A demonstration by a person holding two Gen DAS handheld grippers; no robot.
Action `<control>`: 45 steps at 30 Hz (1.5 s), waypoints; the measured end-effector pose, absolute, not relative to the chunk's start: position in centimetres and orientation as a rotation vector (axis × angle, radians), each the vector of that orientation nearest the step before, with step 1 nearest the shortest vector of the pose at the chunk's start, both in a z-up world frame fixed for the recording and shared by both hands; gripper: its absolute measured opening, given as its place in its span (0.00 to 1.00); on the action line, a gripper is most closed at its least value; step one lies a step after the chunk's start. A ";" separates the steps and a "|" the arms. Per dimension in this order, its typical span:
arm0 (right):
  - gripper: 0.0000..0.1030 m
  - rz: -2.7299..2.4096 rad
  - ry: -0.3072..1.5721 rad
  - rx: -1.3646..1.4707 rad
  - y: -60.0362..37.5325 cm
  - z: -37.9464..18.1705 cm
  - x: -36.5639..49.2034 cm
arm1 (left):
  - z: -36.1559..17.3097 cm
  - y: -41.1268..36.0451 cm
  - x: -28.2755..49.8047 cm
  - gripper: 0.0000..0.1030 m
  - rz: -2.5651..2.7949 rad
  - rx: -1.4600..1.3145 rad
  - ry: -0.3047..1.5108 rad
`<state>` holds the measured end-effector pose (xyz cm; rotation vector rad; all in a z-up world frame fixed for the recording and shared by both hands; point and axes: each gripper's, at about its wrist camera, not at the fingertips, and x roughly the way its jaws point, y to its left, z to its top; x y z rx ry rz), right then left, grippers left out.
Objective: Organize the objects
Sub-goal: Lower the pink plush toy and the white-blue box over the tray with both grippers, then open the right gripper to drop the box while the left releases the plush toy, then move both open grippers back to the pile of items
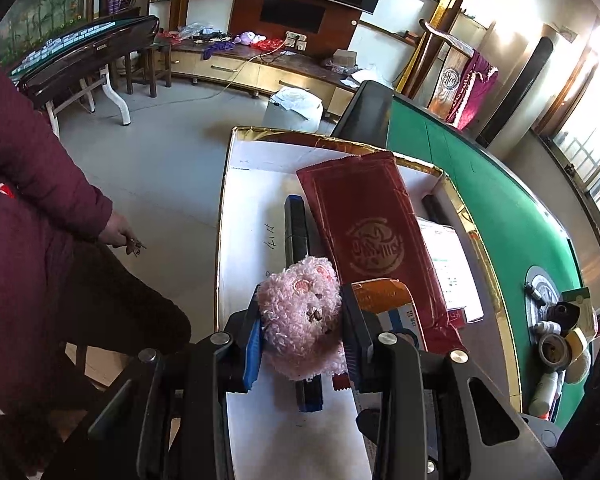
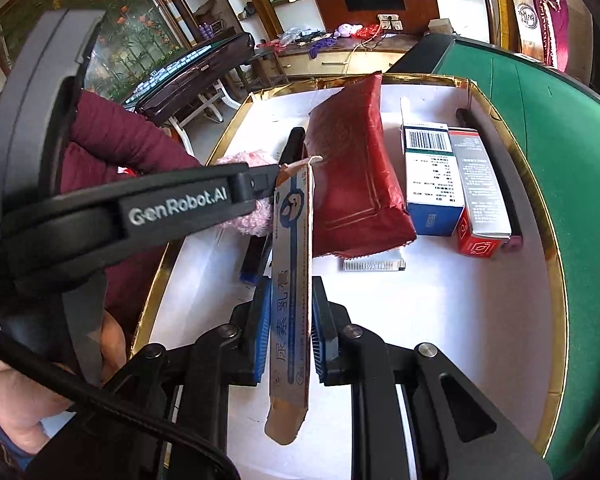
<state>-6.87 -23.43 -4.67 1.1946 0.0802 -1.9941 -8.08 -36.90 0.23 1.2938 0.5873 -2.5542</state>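
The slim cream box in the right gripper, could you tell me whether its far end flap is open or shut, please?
Open. On the slim cream box, held in the right gripper, the brown flap at the far end stands raised, near the red pouch.

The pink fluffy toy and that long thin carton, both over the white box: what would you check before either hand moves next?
1. Left gripper shut on the pink plush toy: ok.
2. Right gripper shut on the long carton: ok.
3. Both items above the gold-edged box: ok.
4. Bare floor in the box near the right gripper: ok.
5. Left gripper body crosses close to the carton's far end, so the two may touch: cannot tell.
6. Red pouch leans on the black stapler, steadiness: cannot tell.
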 end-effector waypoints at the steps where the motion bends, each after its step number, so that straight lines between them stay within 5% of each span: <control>1: 0.17 -1.995 0.086 1.195 -23.4 -4.6 -6.9 | 0.2 -36.9 -8.1 0.29 -2.555 1.295 0.586; 9: 0.23 -1.961 0.101 1.215 -22.6 -4.9 -7.0 | 1.1 -36.6 -7.7 0.37 -2.598 1.240 0.610; 17: 0.44 -1.890 0.033 1.238 -22.7 -5.0 -6.9 | 2.2 -36.7 -7.2 0.38 -2.647 1.174 0.609; 28: 0.44 -1.983 0.100 1.164 -20.7 -3.4 -6.7 | 3.9 -35.6 -6.2 0.38 -2.698 1.032 0.497; 38: 0.44 -2.135 0.160 1.061 -16.5 -1.2 -5.3 | 5.9 -31.3 -5.4 0.38 -2.669 0.756 0.072; 45: 0.44 -2.214 0.189 0.952 -11.5 0.7 -3.5 | 6.3 -30.4 -5.0 0.54 -2.655 0.697 -0.011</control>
